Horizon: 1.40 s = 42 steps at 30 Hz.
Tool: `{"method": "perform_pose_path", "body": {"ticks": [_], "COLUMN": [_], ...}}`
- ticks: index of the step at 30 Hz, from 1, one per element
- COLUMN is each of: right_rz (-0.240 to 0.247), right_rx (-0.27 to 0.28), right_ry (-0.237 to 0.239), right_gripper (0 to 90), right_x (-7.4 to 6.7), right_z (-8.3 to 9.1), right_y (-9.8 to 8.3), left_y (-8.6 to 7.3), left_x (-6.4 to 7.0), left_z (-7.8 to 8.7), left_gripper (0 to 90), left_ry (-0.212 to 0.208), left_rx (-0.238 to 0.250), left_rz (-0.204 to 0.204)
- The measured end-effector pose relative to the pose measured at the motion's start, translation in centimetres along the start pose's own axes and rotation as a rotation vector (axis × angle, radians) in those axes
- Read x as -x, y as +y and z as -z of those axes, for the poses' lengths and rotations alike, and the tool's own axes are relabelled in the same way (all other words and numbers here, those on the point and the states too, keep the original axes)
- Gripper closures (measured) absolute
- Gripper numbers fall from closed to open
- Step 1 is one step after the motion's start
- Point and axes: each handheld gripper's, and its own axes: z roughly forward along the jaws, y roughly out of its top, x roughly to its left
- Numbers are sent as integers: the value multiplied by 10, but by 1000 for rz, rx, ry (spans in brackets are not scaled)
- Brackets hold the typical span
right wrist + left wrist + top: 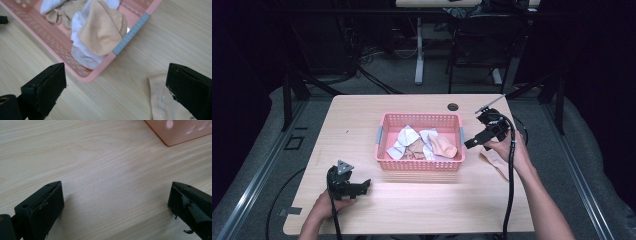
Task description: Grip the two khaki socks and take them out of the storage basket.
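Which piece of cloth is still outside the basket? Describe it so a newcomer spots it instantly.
Start at the pink basket in the middle of the wooden table. Go past its right end to the right tool, held open above the tabletop. The beige cloth lies flat on the bare wood just below that hand; unlike the white and beige pieces heaped in the basket, it is alone on the table.
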Motion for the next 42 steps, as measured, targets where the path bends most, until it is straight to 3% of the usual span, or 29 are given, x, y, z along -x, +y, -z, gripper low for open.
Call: {"method": "perform_pose_path", "body": {"ticks": [4,8,13,19,24,26,28,31,35,38,42], "right_rz": [22,73,97,118,117,116,108,100,80,54,68], "right_rx": [0,-46,-66,-87,-128,-143,-149,-169,-202,-213,-240], "right_ry": [10,-6,-4,5,13,13,-12,-18,-5,-38,-54], "right_gripper": [35,37,44,136,154,228,369,457,483,553,607], "right_x": [-11,-23,-34,-48,-57,-59,-61,-59,-57,-56,-55], "right_z": [-2,-9,-21,-43,-67,-77,-84,-98,-114,-131,-140], "right_y": [13,27,38,53,66,70,73,77,79,80,80], "left_y": [0,0,0,0,0,0,0,0,0,0,0], "left_x": [0,0,0,0,0,0,0,0,0,0,0], "left_z": [0,0,0,0,0,0,0,0,0,0,0], "left_gripper": [4,4,3,2,2,2,2,2,2,1,2], "left_ry": [0,-1,-2,-4,-4,-4,-4,-4,-4,-4,-5], "left_rx": [0,0,-1,-2,-2,-2,-1,-1,-1,-1,-1], "left_rz": [0,0,0,-1,-1,0,-1,0,0,0,0]}}
